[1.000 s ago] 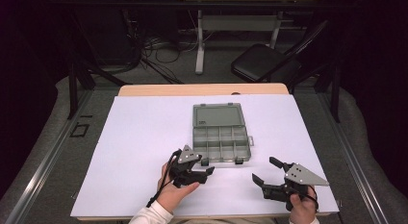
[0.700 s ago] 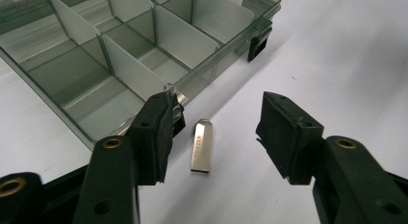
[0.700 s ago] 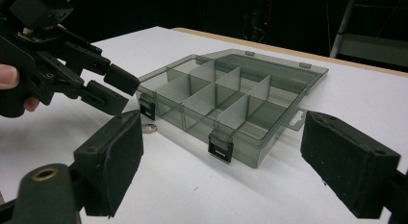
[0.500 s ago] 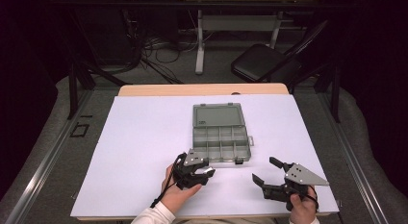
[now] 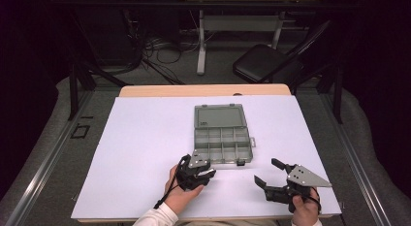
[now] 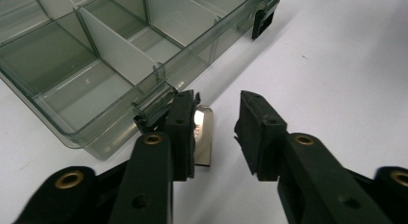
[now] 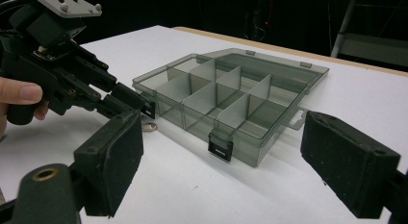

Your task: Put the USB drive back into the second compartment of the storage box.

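Your left gripper (image 5: 206,176) sits at the near left corner of the box (image 5: 222,138), and its jaws have just been closing; they now stand narrow, with a gap between the pads. Between them lies a small shiny metal piece (image 6: 203,132), flat on the white sheet (image 5: 145,138) just beside the box's near wall. In the left gripper view the piece touches the left pad and stands clear of the right one, so you are not gripping it. Its long axis runs along the jaws, rounded end away from you. What the piece is, is hard to make out: one pad covers part of it, and in the right gripper view it is a small glint (image 7: 150,127) under the left gripper.

There is one box, open, its lid laid flat on the far side. Its long axis runs left to right. The tray has eight compartments in two rows of four, and two black latches (image 7: 221,150) on the near wall.

Your right gripper (image 5: 267,173) rests near the right of the box, well apart from it, jaws wide with nothing between.
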`<state>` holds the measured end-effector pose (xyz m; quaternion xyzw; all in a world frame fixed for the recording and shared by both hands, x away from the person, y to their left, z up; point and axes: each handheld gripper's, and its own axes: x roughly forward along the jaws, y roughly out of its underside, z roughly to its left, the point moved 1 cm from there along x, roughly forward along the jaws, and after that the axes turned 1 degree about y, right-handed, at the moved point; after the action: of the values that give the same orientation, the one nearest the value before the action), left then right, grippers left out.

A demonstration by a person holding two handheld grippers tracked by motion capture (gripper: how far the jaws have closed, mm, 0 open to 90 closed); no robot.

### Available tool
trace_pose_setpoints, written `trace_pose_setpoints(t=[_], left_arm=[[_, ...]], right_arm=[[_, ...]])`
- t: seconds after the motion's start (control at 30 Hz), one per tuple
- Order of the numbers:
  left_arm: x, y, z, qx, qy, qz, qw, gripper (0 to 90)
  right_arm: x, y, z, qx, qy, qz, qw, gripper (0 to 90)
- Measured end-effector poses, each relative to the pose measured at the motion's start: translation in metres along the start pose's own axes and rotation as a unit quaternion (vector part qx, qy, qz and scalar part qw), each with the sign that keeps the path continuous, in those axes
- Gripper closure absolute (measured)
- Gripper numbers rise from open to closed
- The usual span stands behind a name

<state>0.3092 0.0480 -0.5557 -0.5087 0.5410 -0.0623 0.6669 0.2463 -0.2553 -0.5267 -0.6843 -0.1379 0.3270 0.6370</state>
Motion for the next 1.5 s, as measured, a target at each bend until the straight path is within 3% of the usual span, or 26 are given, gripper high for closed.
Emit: trace_pose_setpoints(t=[0.77,1.5], left_arm=[[0.009,0.000,-0.001,0.027,-0.013,0.031,0.9991,73.8],[0.012,0.000,-0.002,0.039,-0.028,0.032,0.9983,73.3]], right_arm=[[0.000,0.000,0.001,0.000,-0.002,0.002,1.0000,14.4],[0.000,0.000,0.000,-0.001,-0.003,0.000,1.0000,14.4]])
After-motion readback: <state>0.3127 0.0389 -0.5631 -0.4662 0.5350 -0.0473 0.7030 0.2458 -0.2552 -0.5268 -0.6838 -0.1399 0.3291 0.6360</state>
